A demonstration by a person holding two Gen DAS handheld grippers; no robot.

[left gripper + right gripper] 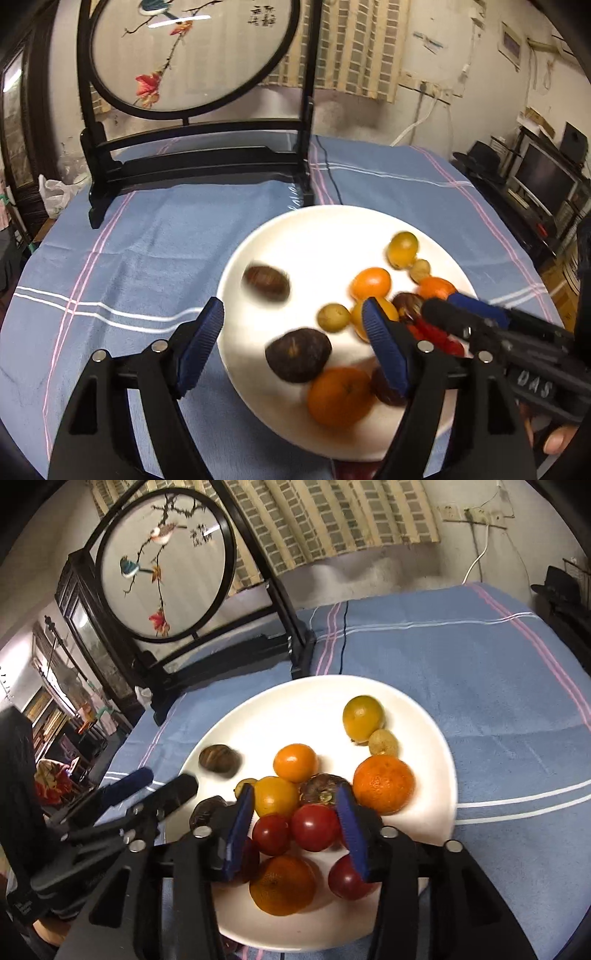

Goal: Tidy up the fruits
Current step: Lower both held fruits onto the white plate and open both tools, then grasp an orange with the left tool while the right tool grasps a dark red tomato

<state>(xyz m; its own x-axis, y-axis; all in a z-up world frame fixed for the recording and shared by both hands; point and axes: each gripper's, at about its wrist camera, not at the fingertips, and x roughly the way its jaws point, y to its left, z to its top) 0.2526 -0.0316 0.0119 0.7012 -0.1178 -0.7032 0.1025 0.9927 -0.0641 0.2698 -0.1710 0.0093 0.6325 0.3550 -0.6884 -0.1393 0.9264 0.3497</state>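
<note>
A blue striped tablecloth (pixel 480 701) covers the table. At its far left edge stands a black wooden screen (pixel 192 162) with a round embroidered panel of birds (pixel 162 568). A white plate (pixel 417 709) lies in the middle of the cloth, toward the near edge, and it carries all the fruits.

The left gripper (pixel 293 343) hovers over the left part of the plate with its fingers wide apart and nothing between them. The right gripper (pixel 297 830) hangs over the near part of the plate; its fingers are apart too, on both sides of two red tomatoes (pixel 314 827) without pressing them.

A large mandarin (pixel 384 784) sits near the right rim of the plate, and another mandarin (pixel 282 884) near the front rim. A yellow-green fruit (pixel 363 717) lies at the far side, touching a small pale longan (pixel 383 743). A brown chestnut (pixel 218 760) rests alone near the left rim, and it looks blurred in the left wrist view.
</note>
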